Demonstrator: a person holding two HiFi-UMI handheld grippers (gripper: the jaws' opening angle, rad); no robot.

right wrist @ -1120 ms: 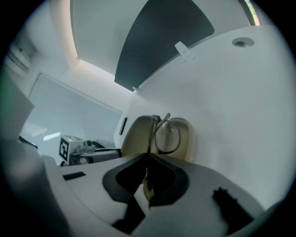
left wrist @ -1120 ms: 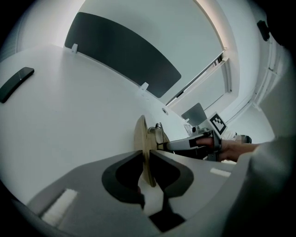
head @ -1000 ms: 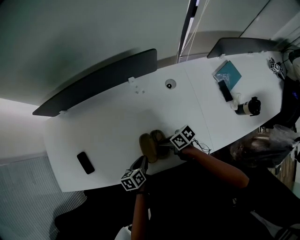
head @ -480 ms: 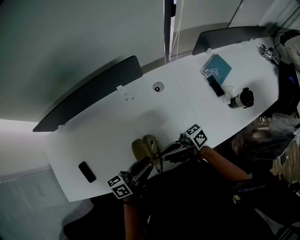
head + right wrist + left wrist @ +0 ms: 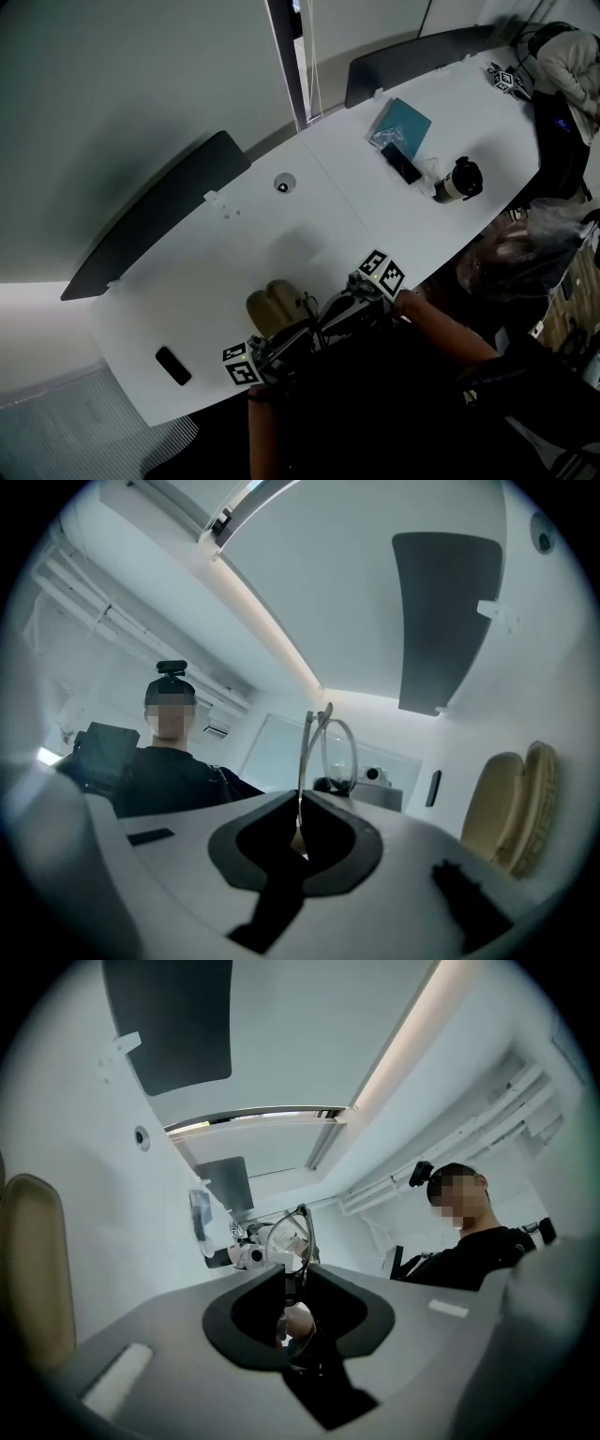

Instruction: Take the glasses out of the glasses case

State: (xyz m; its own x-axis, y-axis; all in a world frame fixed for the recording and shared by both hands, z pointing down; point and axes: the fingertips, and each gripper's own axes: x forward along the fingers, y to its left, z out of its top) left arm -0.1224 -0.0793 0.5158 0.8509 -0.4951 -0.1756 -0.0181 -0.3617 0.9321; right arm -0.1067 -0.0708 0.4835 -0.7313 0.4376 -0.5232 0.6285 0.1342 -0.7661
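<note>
The tan glasses case [image 5: 270, 306] lies open on the white table [image 5: 216, 272] near its front edge; it also shows as the case [image 5: 33, 1260] at the left and the case [image 5: 511, 803] at the right. The thin-rimmed glasses [image 5: 313, 313] hang above the table edge between both grippers. My left gripper [image 5: 302, 332] is closing its jaws with the glasses' rim [image 5: 289, 1237] between them, and the tips pinch it. My right gripper [image 5: 332, 309] is shut on the glasses [image 5: 324, 735], which stick up past its tips. Both grippers point upward, away from the case.
A black phone [image 5: 172, 366] lies at the table's left end. Farther right are a teal notebook [image 5: 403, 120], another phone [image 5: 400, 163] and a dark cup [image 5: 457, 178]. A round port [image 5: 284, 182] sits mid-table. A dark chair back [image 5: 159, 220] lines the far side.
Both grippers have lifted off the case and tilted upward, carrying the glasses out toward the table's front edge. The case stays on the table.
</note>
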